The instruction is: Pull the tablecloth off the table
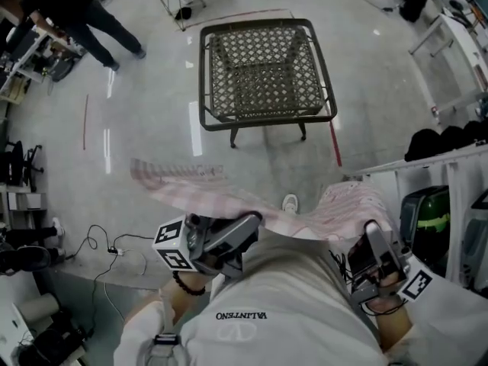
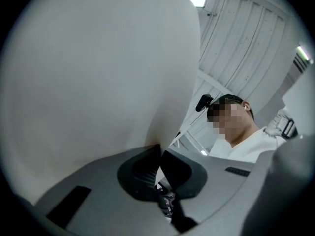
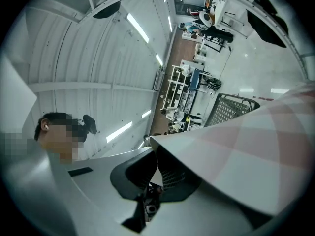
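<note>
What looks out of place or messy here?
The pink checked cloth is off the bare table, hanging crumpled in the air, pinched by the left tool and right tool. Loose cables trail at the left.

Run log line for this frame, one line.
stage: tablecloth off table, held in air | left gripper: shut on tablecloth | right gripper: shut on tablecloth | table: uncovered, ahead

Left claw (image 1: pixel 253 221), right claw (image 1: pixel 370 230) (both clenched)
</note>
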Tool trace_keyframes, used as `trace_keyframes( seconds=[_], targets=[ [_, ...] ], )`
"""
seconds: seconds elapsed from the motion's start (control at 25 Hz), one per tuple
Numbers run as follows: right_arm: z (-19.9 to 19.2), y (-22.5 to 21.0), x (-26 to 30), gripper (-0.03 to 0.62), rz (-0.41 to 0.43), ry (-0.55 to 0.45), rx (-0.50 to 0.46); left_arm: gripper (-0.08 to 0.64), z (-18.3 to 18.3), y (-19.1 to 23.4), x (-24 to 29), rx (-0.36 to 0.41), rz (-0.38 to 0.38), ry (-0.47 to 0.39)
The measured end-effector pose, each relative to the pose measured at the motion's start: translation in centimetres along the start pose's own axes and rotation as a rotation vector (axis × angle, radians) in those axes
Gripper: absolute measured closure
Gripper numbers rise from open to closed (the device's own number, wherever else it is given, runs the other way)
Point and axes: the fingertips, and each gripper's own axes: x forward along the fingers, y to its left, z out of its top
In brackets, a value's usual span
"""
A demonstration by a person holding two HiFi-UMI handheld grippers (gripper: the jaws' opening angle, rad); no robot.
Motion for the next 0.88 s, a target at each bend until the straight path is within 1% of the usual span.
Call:
trace_keyframes(
  seconds=[0.2, 0.44, 0.6, 0.88],
  targets=[
    [0.1, -1.2, 0.9, 0.578, 0.011, 0.021, 0.037, 0.557, 0.0, 1.0, -0.4, -0.026, 0.04, -0.03],
    [1.2, -1.5, 0.9, 0.58, 0.012, 0.028, 0.044, 0.557, -0.2, 1.6, -0.2, -0.043, 0.079, -0.045],
    [1.7, -2.0, 0.9, 0.58, 0.013, 0.025, 0.037, 0.557, -0.2, 2.3, 0.3, -0.054, 0.089, -0.037],
    [2.0, -2.8, 1.7, 0.58, 0.024, 0.044, 0.041, 0.557, 0.5, 2.9, 0.5, -0.036, 0.112, -0.049]
  ],
)
